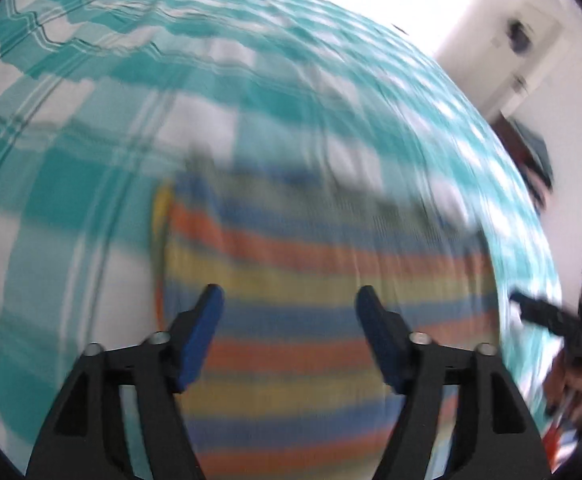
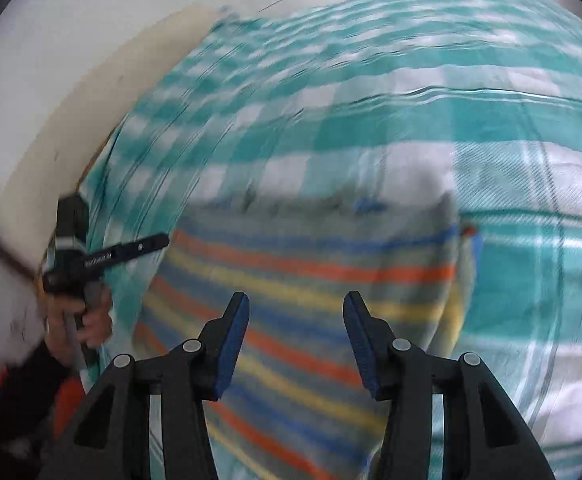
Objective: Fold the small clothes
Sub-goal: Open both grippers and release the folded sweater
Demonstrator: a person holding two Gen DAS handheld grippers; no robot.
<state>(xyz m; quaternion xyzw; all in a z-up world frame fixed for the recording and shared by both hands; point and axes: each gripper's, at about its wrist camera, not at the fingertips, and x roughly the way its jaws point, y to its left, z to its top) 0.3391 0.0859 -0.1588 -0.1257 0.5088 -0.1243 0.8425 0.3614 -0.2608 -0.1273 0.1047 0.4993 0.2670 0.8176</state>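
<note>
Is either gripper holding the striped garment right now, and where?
Neither. The left gripper and right gripper are open above the striped garment, nothing between their pads.

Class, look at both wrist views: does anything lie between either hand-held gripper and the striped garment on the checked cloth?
Nothing visible. The striped garment lies uncovered directly beyond the open left hand-held gripper and right hand-held gripper.

A striped garment [image 1: 311,280] in blue, orange and yellow bands is seen lying on a teal-and-white checked cloth [image 1: 91,140], the whole view being blurred. The left gripper [image 1: 289,300] is held above the garment with its jaws apart and nothing between the blue pads [image 1: 207,320]. At the right edge the right gripper [image 1: 547,312] is partly seen, its state unclear.
</note>
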